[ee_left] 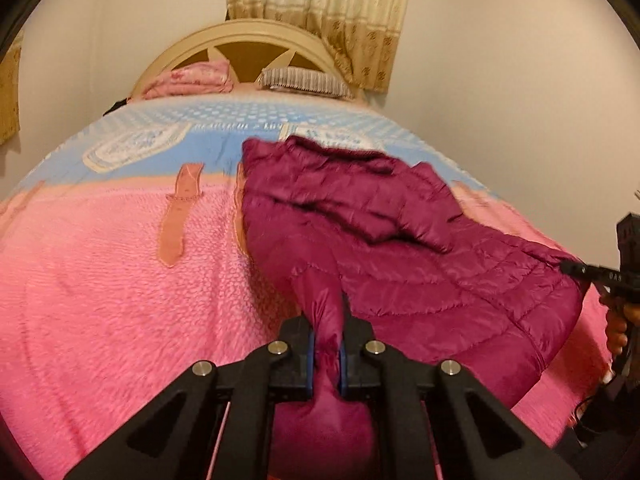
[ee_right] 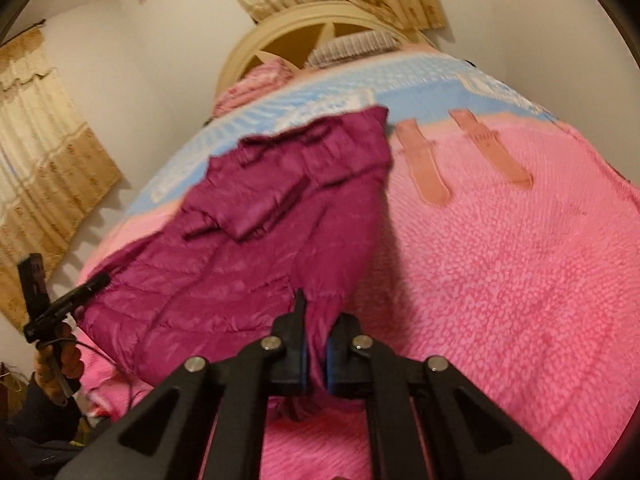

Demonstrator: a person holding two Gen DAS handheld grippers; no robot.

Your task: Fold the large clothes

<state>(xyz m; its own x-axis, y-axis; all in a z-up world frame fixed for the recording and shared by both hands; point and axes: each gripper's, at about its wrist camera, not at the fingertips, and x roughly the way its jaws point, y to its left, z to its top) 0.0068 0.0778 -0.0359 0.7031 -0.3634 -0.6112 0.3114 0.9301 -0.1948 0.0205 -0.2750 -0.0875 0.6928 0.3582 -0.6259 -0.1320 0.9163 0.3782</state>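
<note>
Left gripper (ee_left: 326, 344) and right gripper (ee_right: 314, 354) are both clamped tight, angled downward.

Home bedroom, a bed (ee_left: 100, 280) with pink fleecy blanket filling the room, arched cream headboard (ee_left: 240, 36) at its far end, pillows (ee_left: 304, 80) against the headboard, beige patterned curtains (ee_left: 320, 4) above it, plain pale walls (ee_left: 500, 80) around.

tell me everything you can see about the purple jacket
The jacket is a magenta-purple quilted puffer with shiny, stitched panels, lying crumpled on the pink bedspread, its far end reaching the blue band. A sleeve folds across its top. The left gripper and right gripper are each shut on a bunched near edge, lifting it.
</note>
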